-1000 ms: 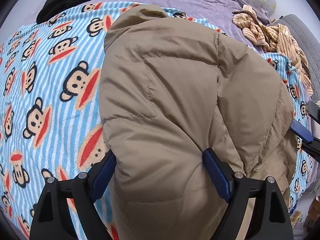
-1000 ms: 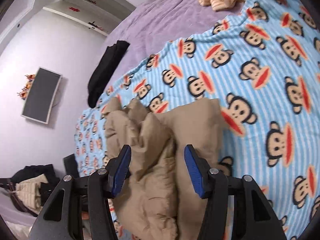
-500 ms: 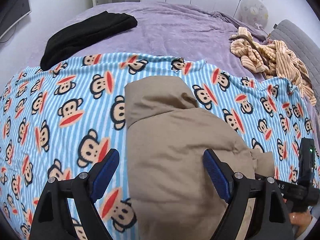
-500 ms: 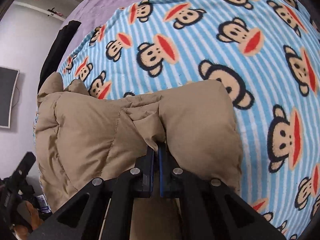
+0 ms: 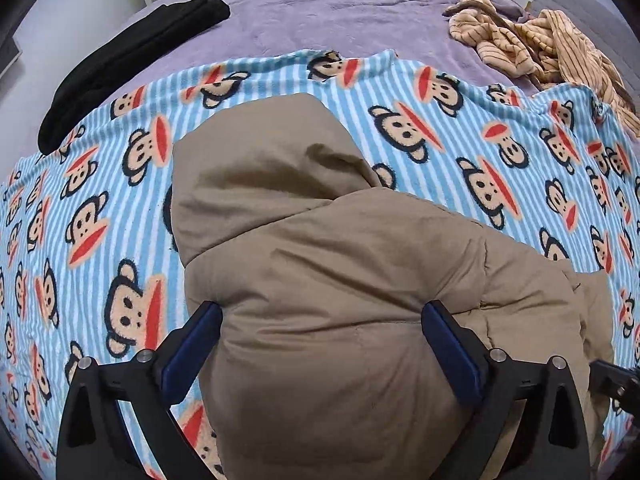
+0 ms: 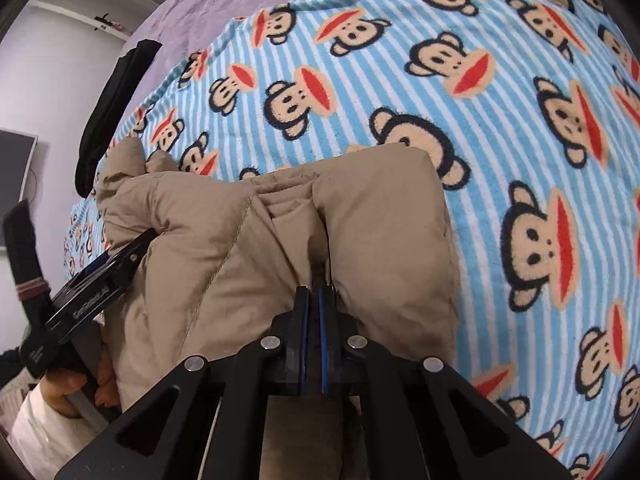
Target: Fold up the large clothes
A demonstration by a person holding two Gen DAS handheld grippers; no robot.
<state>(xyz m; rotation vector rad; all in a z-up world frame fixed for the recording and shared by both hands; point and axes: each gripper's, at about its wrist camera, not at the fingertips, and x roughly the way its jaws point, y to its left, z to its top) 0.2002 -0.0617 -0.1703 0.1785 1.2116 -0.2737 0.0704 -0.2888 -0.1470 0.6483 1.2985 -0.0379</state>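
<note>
A tan puffer jacket (image 5: pixel 340 280) lies bundled on a blue striped monkey-print blanket (image 5: pixel 460 128), its hood pointing away from me. My left gripper (image 5: pixel 320 332) is open, its blue fingers straddling the jacket's near bulge. In the right wrist view the same jacket (image 6: pixel 380 216) lies folded over, and my right gripper (image 6: pixel 314 296) is shut on a pinched fold of its fabric. The left gripper (image 6: pixel 100 268) shows at that view's left edge against the jacket.
A black garment (image 5: pixel 132 60) lies at the back left on the purple bedspread (image 5: pixel 340 12). A crumpled yellow striped garment (image 5: pixel 540 48) lies at the back right. A wall screen (image 6: pixel 12 180) shows left in the right wrist view.
My right gripper went from open around the jacket to shut on a fold of it. The jacket has dropped lower onto the blanket, and the left gripper stays open around it.
</note>
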